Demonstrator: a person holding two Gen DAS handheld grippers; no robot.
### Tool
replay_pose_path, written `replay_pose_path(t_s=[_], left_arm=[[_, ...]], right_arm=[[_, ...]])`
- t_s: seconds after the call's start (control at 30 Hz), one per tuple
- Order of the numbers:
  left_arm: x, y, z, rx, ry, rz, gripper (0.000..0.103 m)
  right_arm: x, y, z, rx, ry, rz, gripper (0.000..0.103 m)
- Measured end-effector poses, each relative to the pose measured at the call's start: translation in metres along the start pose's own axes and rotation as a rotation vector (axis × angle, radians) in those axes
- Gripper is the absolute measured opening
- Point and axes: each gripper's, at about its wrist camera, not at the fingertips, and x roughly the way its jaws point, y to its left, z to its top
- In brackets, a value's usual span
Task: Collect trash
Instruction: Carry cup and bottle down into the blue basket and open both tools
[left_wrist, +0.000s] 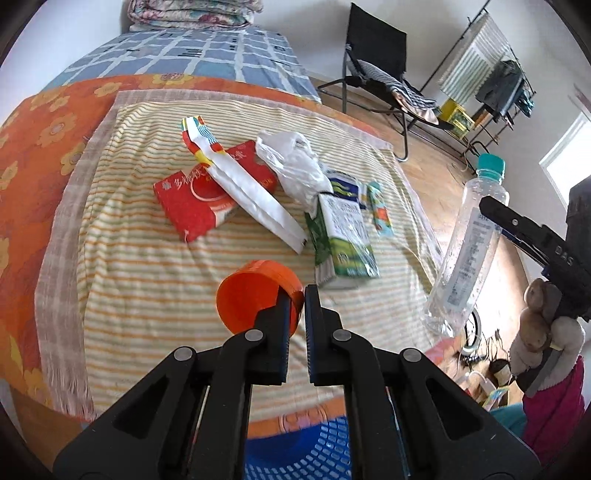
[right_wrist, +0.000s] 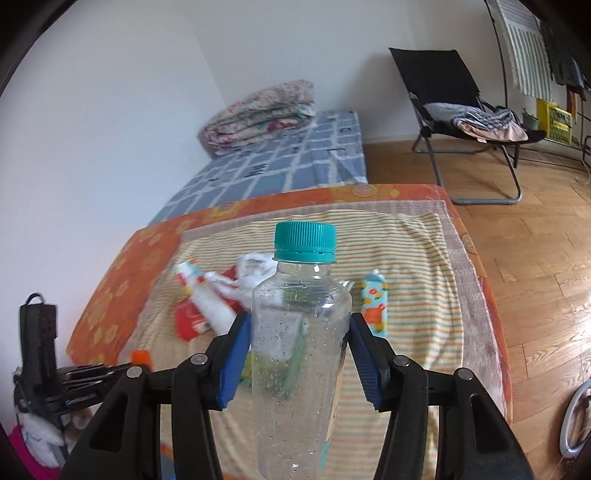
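Note:
My left gripper is shut on the rim of an orange plastic cup, held over the striped towel. My right gripper is shut on a clear plastic bottle with a teal cap, held upright above the bed; the bottle also shows in the left wrist view. On the towel lie a red tissue pack, a white paper wrapper, a crumpled clear plastic bag, a green-and-white carton and a small colourful drink box.
A blue plastic basket sits below the left gripper at the bed's near edge. The bed has an orange floral cover. A folded quilt, a black folding chair and a clothes rack stand beyond on the wooden floor.

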Motion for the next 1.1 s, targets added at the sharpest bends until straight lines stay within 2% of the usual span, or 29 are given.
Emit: replay_pose_path(t_s=[0.23,0.6,0.77,1.1], left_arm=[[-0.018,-0.015,-0.037,0.034,0.007,-0.028,0.005],[-0.011,-0.031,-0.112,0.075,0.115,-0.059,0.005],[-0.002,-0.029,-0.139,0.079,0.167,-0.049,0.005],[0.028,-0.011,-0.176,0.082,0.280,0.027,0.005]], right_arm=[[-0.031,0.032,-0.044,-0.039,-0.001,0.070,0.055],[-0.034,0.060,-0.128,-0.087,0.086,0.111,0.055],[-0.029,0.069,-0.159,-0.133,0.126,0.099,0.055],[-0.003,0.068,-0.210,-0.165,0.255,0.070,0.055]])
